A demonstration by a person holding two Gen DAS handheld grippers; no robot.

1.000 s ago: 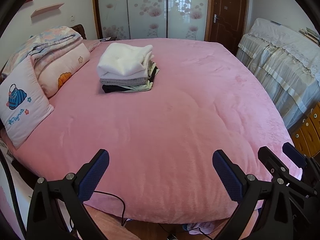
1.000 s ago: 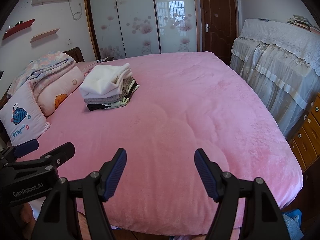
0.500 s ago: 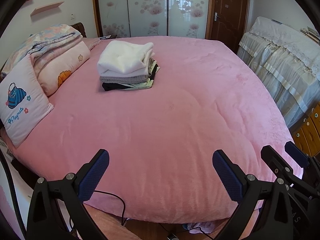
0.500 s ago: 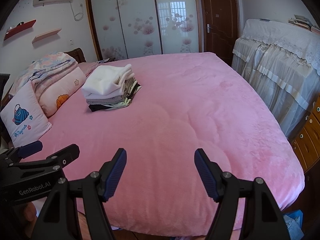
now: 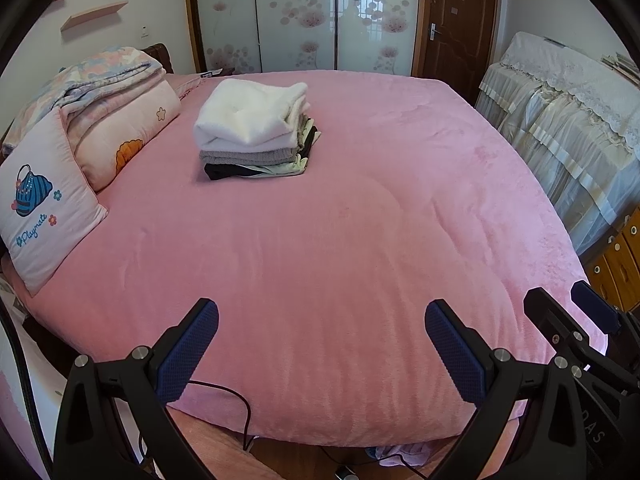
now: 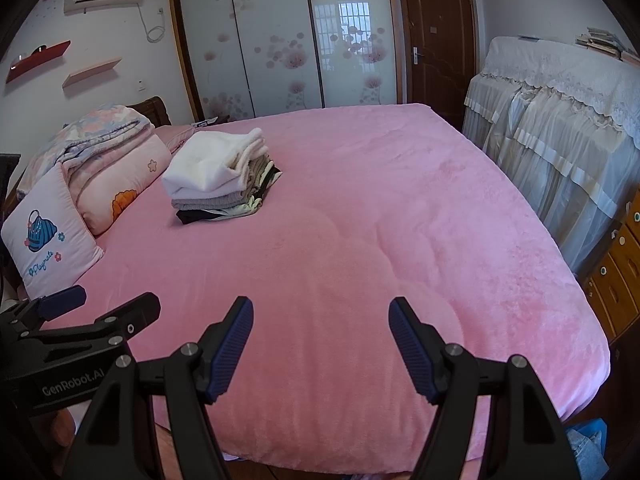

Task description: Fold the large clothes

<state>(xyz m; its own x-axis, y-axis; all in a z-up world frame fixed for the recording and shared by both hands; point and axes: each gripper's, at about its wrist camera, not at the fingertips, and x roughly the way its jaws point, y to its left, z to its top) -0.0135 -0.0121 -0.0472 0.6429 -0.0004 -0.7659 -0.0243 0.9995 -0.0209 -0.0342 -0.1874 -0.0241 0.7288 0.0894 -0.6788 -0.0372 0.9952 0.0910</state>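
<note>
- Pink bedspread (image 5: 340, 264) lies bare across the middle of both views; nothing on it has shifted over the last second.
- Folded clothes stack (image 5: 256, 132) sits unchanged at upper left of centre, white piece on top.
- Left gripper (image 5: 322, 330) and right gripper (image 6: 320, 328) stay at the lower edge — fingers spread, pinching nothing.
- Likely a pause between garments — or folding is finished.
</note>
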